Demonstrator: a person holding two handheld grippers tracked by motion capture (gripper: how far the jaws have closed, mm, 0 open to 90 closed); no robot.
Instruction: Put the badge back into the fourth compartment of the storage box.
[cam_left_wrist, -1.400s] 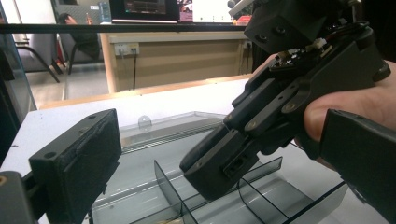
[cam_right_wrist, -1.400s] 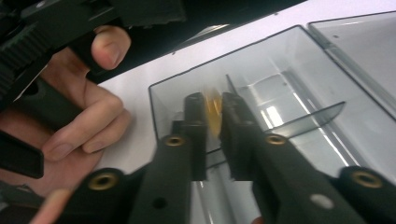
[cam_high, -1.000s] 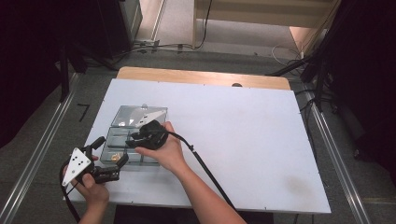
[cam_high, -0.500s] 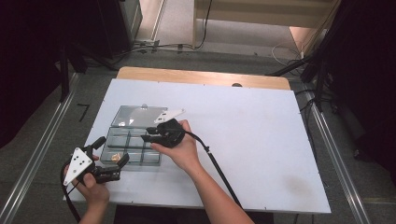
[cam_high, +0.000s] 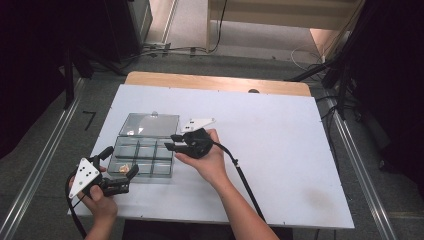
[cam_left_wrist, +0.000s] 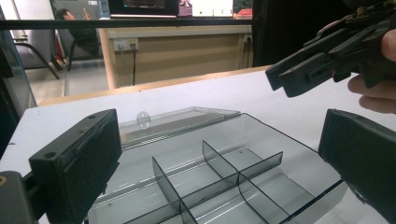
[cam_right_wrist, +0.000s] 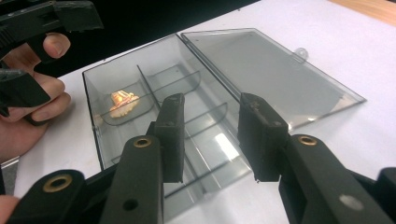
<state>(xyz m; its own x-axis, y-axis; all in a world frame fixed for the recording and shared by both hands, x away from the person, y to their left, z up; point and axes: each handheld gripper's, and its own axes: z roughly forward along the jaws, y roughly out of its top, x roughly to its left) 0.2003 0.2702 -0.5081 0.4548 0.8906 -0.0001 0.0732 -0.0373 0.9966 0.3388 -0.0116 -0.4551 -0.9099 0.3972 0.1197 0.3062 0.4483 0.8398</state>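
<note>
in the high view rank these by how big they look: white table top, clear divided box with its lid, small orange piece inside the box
1. White table top, by far the largest.
2. Clear divided box with its open lid.
3. Small orange piece in one near-left compartment, smallest.

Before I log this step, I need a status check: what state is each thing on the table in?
Compartment box: open, flat on the table.
Lid: swung fully back, lying flat.
Small orange piece: resting in a corner compartment.
Left claw: open, empty, at the box's near edge.
Right claw: jaws apart, nothing between them, above the box's right edge.
</note>
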